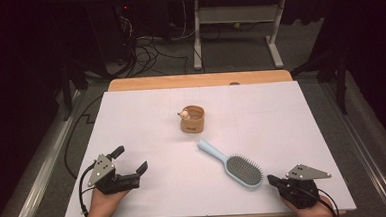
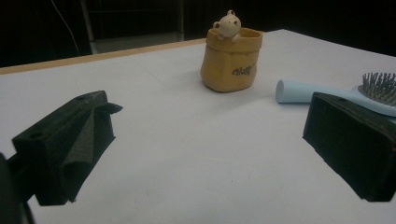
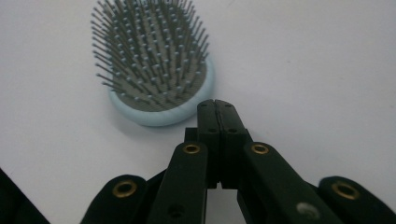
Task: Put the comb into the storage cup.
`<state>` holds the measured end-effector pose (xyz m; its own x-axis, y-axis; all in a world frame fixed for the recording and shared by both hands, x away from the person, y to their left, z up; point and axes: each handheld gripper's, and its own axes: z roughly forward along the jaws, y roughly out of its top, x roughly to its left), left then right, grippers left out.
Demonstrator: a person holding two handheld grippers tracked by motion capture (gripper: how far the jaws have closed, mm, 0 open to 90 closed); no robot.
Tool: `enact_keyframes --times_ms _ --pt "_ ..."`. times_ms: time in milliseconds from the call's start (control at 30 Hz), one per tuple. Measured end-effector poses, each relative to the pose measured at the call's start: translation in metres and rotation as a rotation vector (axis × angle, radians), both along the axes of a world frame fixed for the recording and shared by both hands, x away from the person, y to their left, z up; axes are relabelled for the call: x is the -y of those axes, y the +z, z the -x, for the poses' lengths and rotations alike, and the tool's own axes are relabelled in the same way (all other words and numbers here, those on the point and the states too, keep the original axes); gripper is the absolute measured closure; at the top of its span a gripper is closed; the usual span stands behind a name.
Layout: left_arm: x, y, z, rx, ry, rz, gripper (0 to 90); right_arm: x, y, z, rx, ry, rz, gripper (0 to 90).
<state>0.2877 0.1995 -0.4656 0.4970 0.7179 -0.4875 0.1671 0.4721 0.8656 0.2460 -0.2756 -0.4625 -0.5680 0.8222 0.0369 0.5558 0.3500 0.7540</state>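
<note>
The big white table (image 1: 147,131) holds just a few things, and the hairbrush (image 1: 236,166) is the one being worked on. It lies flat near the front right part of the table with its bristles up, its round head toward the person and its light blue handle pointing at the little yellow pot (image 1: 193,120). The pot sits in the middle of the table, well apart from the brush, with a tiny bear (image 2: 228,24) peeking over its rim. The right gripper (image 1: 273,180) is just beside the brush head, and its jaws are pressed tight together with nothing between them. That could cause trouble: if it goes at the brush like this, it can only bump or push it, and the brush may slide or spin away. Its jaws need to spread first. The head is wide and covered in bristles, so a pinch there could slip off; the thin handle looks easier to hold. The left gripper (image 1: 129,167) rests near the front left, jaws spread wide and holding nothing. If it swings in fast, it could knock the handle, and a shoved brush could hit the pot and tip it.
</note>
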Motion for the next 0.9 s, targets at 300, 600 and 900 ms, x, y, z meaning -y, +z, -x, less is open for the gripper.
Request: enact_keyframes --times_ms 300,600,900 --pt "0.001 0.000 0.000 0.002 -0.002 0.003 2.9 -0.008 -0.005 -0.003 -0.017 0.032 0.017 90.0" --pt "0.002 -0.001 0.000 -0.002 -0.011 0.001 2.9 -0.013 -0.006 -0.005 -0.009 0.033 0.028 90.0" --pt "0.003 -0.002 0.000 -0.005 -0.016 -0.005 2.9 -0.021 -0.006 -0.008 0.003 0.058 0.030 90.0"
